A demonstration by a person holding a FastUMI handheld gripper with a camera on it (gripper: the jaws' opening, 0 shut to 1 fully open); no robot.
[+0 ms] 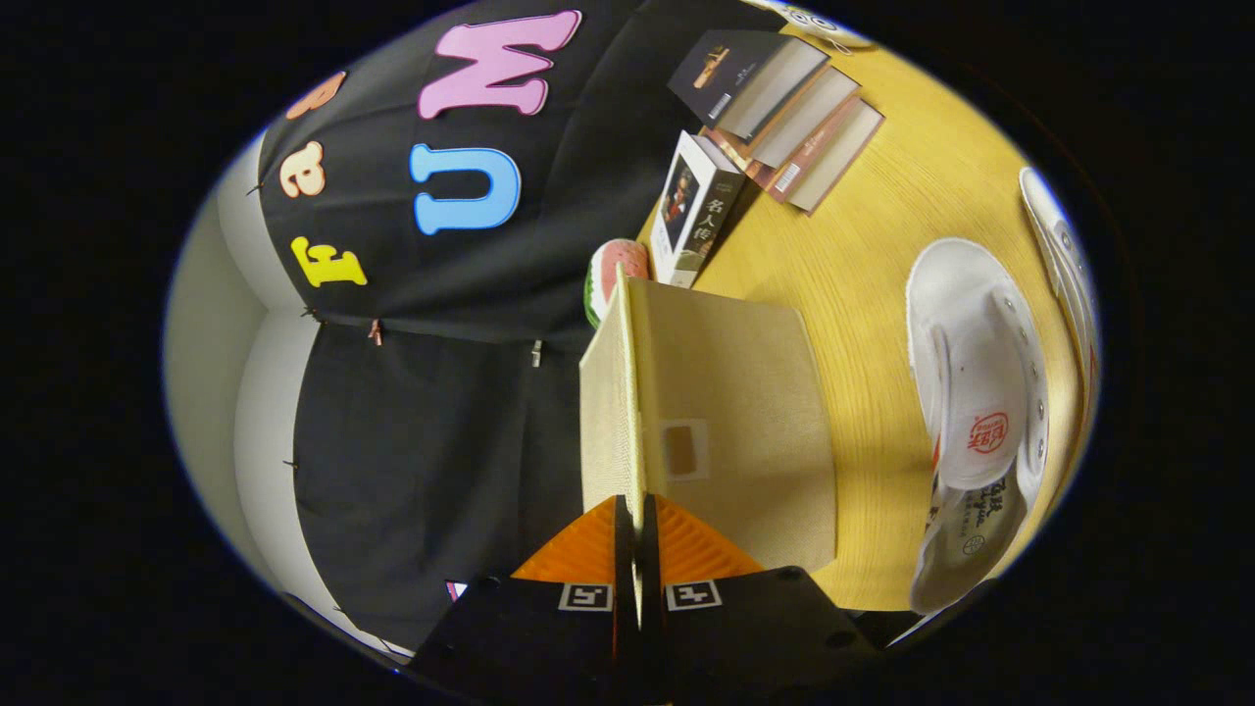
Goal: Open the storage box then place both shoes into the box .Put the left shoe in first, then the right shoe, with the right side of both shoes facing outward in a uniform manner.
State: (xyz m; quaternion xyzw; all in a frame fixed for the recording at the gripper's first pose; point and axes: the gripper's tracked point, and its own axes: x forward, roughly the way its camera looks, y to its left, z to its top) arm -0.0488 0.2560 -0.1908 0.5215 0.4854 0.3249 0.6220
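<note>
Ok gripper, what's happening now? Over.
Gripper shut on box lid, lid lifted. White shoe waits on table. Nothing in the way.

My fingers (pixel 637 529) are closed on the thin edge of the box lid (pixel 726 412), which stands in the centre of the frame and blocks the way straight ahead. To the right, a strip of bare surface (pixel 863 294) lies open between the lid and the white shoe (pixel 976 422). In the upper right, books (pixel 784 108) take the room. The black wall closes the left.
</note>
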